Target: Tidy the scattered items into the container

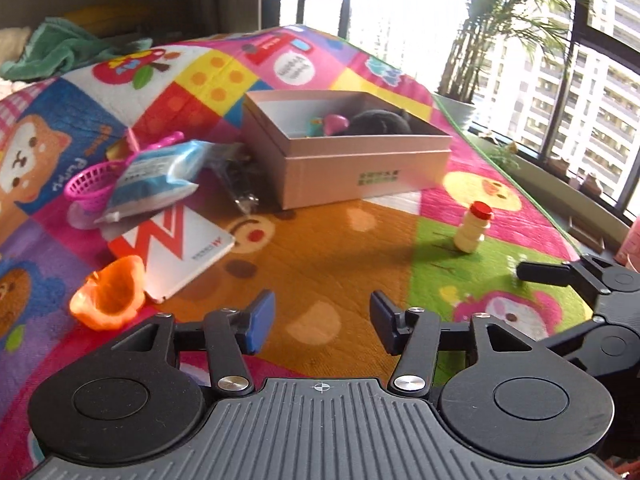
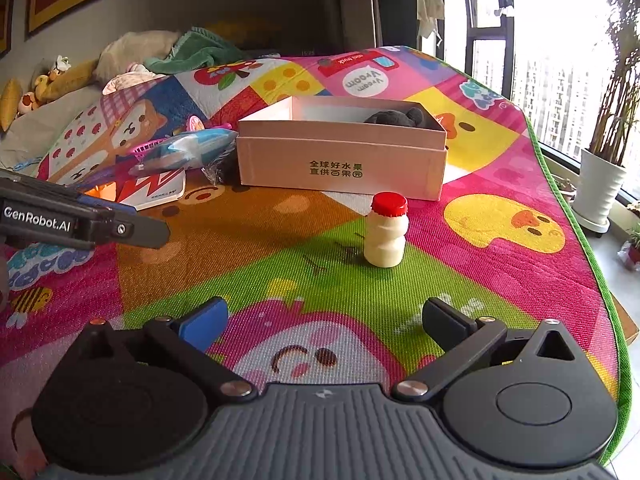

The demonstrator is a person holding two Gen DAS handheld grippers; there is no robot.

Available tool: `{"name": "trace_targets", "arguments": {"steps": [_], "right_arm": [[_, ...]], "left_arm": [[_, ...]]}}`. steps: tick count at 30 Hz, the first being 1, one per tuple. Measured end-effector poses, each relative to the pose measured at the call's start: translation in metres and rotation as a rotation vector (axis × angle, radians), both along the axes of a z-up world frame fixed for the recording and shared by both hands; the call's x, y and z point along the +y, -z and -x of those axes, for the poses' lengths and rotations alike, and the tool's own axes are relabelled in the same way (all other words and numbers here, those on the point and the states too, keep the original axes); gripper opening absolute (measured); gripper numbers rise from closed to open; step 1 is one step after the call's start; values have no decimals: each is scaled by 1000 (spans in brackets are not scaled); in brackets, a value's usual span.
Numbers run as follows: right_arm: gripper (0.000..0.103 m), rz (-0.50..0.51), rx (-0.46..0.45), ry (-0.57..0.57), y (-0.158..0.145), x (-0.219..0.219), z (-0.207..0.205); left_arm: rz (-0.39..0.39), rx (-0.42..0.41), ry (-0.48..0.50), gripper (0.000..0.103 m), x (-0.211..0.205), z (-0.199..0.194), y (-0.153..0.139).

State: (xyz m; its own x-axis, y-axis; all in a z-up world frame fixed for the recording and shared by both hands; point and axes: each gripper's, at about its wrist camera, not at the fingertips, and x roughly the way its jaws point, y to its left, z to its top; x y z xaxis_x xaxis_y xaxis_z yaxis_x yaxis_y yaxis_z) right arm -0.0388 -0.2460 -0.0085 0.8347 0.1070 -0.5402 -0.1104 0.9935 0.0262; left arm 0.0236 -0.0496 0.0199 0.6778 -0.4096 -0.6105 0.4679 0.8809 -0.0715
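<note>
Two grippers hover low over a bright play mat [image 2: 500,184], both empty. The right gripper [image 2: 324,322] has its fingers spread as wide as they look able to go, with nothing between them but the mat. The left gripper [image 1: 322,322] has its fingers partly open, a clear gap between the blue pads, and holds nothing.

Just beyond the right gripper a small bottle [image 2: 386,232] with a red cap stands upright on the green patch, well apart from the other clutter. It looks like the likely next pick. It is narrow and top-heavy in shape, so a finger that brushes it before the jaws close could tip it and send it rolling toward the mat's right edge.

To the left lie an orange cup [image 1: 108,300] on its side, a white and red booklet [image 1: 176,248], a blue packet [image 1: 156,178] and a pink basket [image 1: 90,186], piled touching each other; grabbing one may drag the rest.

Farther off sits the open pink box [image 2: 340,168], already holding a dark soft toy [image 2: 396,117]. A careless drop could catch on its rim.
</note>
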Motion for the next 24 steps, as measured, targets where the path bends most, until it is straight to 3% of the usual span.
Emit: {"name": "trace_targets", "arguments": {"steps": [6,10,17,20,24], "right_arm": [[103,-8,-32,4,3,1,7],[103,-6,-51,5,4,2,10],[103,4,-59,-3,5,2,10],[103,4,-59,-3,5,3,10],[103,5,-59,-3,5,3,10]], "left_arm": [[-18,-57,-71,98,11,8,-4],[-42,-81,-147,100,30,7,-10],[-100,-85,-341,101,59,-17,-5],[-91,-57,-404,99,70,-34,-4],[-83,-36,-408,76,75,-48,-3]]}}
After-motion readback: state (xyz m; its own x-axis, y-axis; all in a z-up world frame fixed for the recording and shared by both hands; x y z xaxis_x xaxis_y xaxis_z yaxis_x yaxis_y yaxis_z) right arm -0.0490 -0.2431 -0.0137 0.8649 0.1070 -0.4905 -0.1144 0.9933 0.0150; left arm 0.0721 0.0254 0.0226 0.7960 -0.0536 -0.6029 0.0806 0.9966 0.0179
